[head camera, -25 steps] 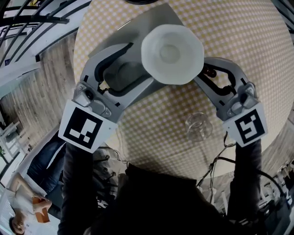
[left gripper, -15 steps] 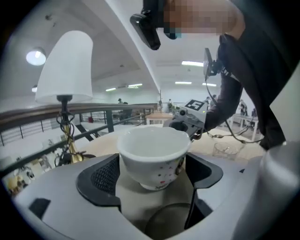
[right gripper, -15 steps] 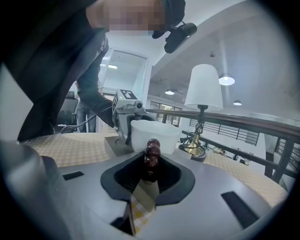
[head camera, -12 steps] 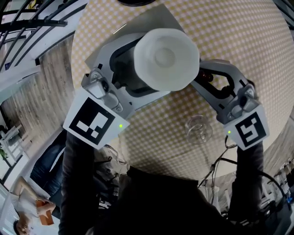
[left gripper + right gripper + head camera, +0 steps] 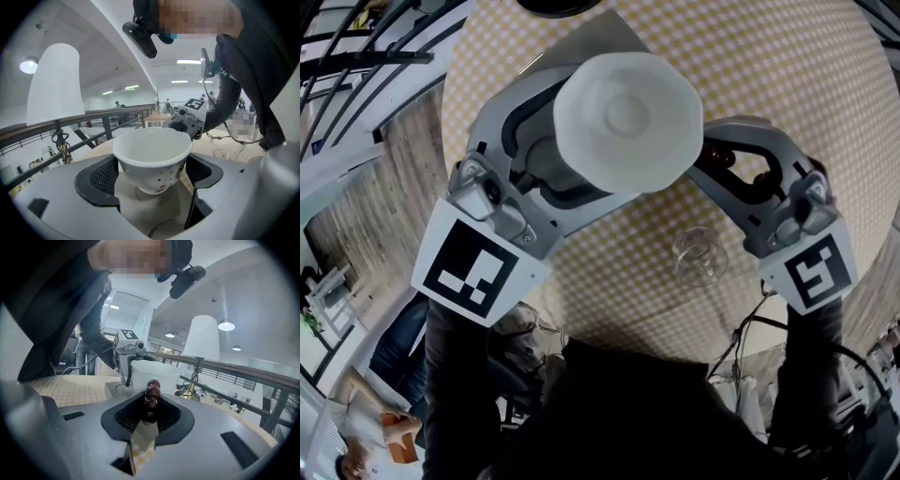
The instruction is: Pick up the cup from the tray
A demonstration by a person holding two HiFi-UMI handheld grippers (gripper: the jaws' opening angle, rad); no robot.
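The left gripper [image 5: 152, 174] clamps the white cup [image 5: 152, 157] by its sides, apparently clear above the grey tray [image 5: 609, 33]. Nearby, the right gripper [image 5: 150, 416] pinches a dark red beaded piece [image 5: 151, 397]. Risk: the tapered glossy wall slips if the squeeze eases, or the right gripper bumps it.

You've got a round table [image 5: 787, 84] in a yellow checked cloth, with a grey tray [image 5: 614, 33], a clear glass [image 5: 698, 255] and a white-shaded lamp [image 5: 202, 336] sitting on it.

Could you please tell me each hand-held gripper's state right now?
Left hand-held gripper: holding the cup.
Right hand-held gripper: closed on dark red beads.
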